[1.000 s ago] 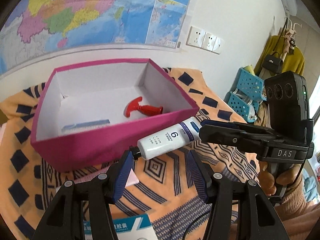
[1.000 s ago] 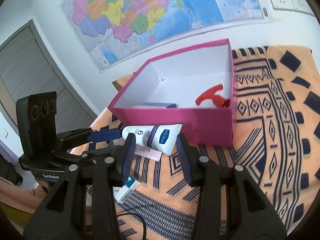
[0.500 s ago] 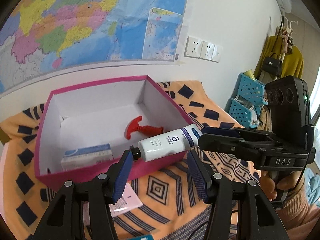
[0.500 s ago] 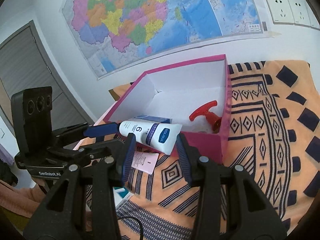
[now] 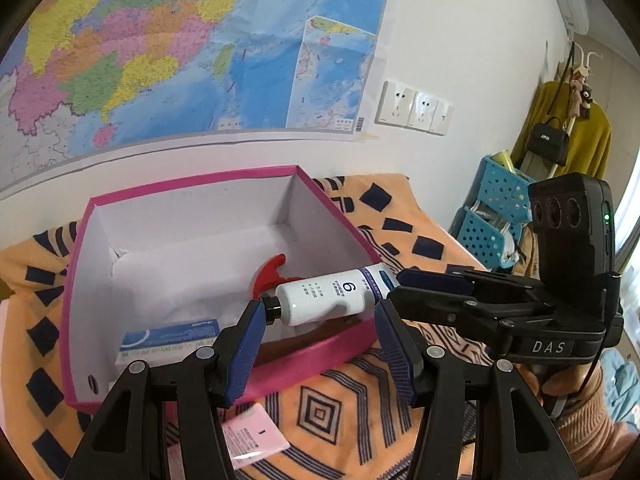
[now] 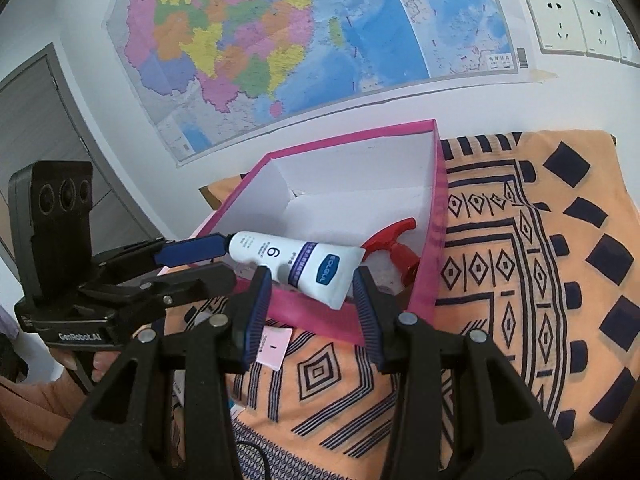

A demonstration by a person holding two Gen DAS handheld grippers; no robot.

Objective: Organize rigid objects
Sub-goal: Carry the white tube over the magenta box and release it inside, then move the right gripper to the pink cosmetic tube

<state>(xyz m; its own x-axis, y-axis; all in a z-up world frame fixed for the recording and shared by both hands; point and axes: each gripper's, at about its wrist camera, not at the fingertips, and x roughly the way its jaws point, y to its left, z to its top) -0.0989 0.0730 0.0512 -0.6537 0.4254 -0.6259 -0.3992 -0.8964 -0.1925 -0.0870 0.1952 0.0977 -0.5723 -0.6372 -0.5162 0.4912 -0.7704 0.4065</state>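
A white tube with a "6" and a black cap is held lengthwise between my two grippers above the front of the pink box. My left gripper has its jaws apart, with the cap by its left pad. My right gripper has its jaws apart, with the tube's crimped end between them. In the right wrist view the left gripper's blue fingertip touches the cap end. A red spray trigger and a blue-white carton lie in the box.
The box stands on an orange patterned cloth against a wall with a map. A pink card lies on the cloth in front of the box. Blue baskets stand at the far right.
Both grippers rose and moved forward with the tube, from in front of the box wall to above the box's front edge.
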